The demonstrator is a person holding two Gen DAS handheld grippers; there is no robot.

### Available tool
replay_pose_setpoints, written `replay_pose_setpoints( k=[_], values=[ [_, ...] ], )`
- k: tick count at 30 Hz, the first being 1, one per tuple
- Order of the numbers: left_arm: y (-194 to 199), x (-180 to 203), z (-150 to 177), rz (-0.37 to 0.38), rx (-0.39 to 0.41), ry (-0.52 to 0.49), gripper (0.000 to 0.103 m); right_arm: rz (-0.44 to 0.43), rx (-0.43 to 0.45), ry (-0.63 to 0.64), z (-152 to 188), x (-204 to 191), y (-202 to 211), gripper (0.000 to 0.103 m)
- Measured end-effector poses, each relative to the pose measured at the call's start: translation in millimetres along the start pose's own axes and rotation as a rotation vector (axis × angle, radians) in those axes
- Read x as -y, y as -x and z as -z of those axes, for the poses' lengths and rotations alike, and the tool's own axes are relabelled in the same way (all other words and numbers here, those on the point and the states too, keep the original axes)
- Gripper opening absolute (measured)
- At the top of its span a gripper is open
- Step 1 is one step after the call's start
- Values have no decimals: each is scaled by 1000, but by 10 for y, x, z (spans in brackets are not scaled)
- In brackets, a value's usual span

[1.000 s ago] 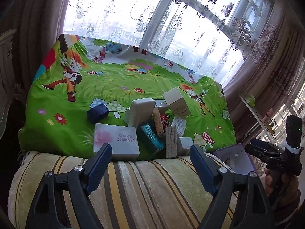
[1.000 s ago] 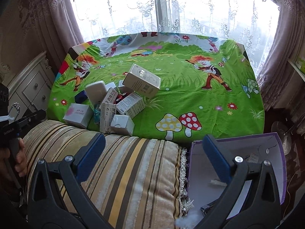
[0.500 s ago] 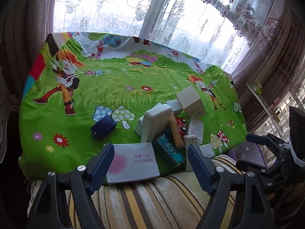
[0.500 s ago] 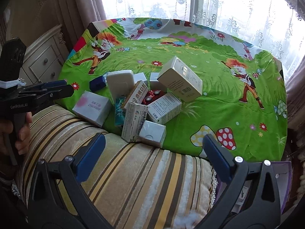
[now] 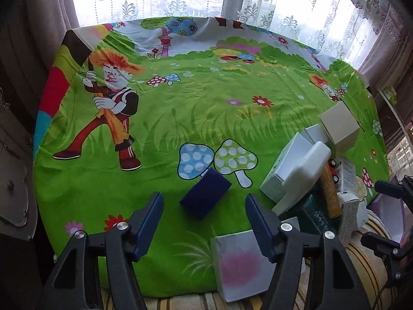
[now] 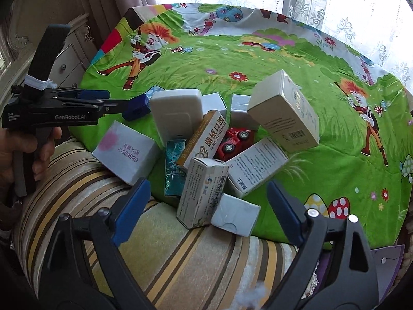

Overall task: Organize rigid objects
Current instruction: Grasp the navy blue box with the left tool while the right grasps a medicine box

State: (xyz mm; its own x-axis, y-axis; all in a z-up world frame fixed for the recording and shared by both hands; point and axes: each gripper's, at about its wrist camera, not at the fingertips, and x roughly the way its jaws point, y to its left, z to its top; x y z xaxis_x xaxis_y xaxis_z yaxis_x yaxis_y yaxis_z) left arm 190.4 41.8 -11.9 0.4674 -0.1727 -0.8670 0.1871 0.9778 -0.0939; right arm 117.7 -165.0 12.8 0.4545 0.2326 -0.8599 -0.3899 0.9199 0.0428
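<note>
Hovering over the green cartoon cloth (image 5: 206, 103), left gripper (image 5: 204, 222) has its jaws spread wide, nothing between them; the small navy box (image 5: 205, 197) lies flat on the cloth just ahead of the tips, centred on the gap, not touched. From the left wrist view the clutter sits at 3 to 5 o'clock: white rounded case (image 5: 304, 173) leaning on other boxes, beige carton (image 5: 339, 126) behind it at 2 o'clock, white box with pink blotch (image 5: 240, 263) at 5 o'clock right by the right-side finger, half over the striped cushion (image 5: 361, 263). Right gripper (image 6: 209, 211) also wide open and empty, held above the cushion edge, pile straight ahead at 12 o'clock. In the right wrist view: tall printed carton (image 6: 204, 191) standing upright nearest the tips, small white box (image 6: 236, 218) touching its base at the right, teal box (image 6: 175, 168) lying flat to its left, orange-white toothpaste box (image 6: 206, 139) tilted across the middle, red toy car (image 6: 233, 142) wedged between the boxes, white text carton (image 6: 258, 168) at 1 o'clock, big beige carton tipped up behind. Purple-edged bin (image 6: 387, 263) at 4 o'clock, contents not readable
</note>
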Motion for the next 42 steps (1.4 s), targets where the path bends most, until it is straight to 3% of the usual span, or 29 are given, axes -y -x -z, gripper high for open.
replay_pose_setpoints(
  k=[2, 5, 9, 10, 11, 12, 13, 15, 23, 31, 42],
  values=[
    [-110, -12, -56, -7, -18, -12, 66, 5, -13, 9, -25, -10, -64, 90],
    [-242, 2, -89, -36, -31, -42, 66, 1, -41, 18, -47, -24, -162, 79],
    [-310, 6, -94, -17, -34, -51, 56, -24, -62, 20, -45, -22, -249, 69],
    [-317, 16, -104, -20, -32, -58, 49, -29, -66, 19, -48, -23, -266, 64],
    [-345, 23, -105, -34, -42, -65, 34, -33, -70, 19, -48, -23, -282, 61],
    [-378, 18, -96, -37, -53, -66, 28, -40, -75, 21, -45, -28, -297, 52],
    [-406, 0, -88, -28, -60, -57, 29, -42, -75, 22, -38, -36, -307, 43],
    [-405, -38, -78, -14, -55, -40, 29, -51, -71, 21, -24, -39, -305, 40],
    [-250, -141, -44, -23, 6, 24, 28, -58, -28, -9, 26, -2, -212, 33],
    [46, -180, 42, -19, 78, 91, 28, -69, 45, -30, 45, 37, -24, 33],
    [458, 53, 157, 6, 155, 91, 28, -70, 106, -62, 120, 105, 216, 33]
  ],
)
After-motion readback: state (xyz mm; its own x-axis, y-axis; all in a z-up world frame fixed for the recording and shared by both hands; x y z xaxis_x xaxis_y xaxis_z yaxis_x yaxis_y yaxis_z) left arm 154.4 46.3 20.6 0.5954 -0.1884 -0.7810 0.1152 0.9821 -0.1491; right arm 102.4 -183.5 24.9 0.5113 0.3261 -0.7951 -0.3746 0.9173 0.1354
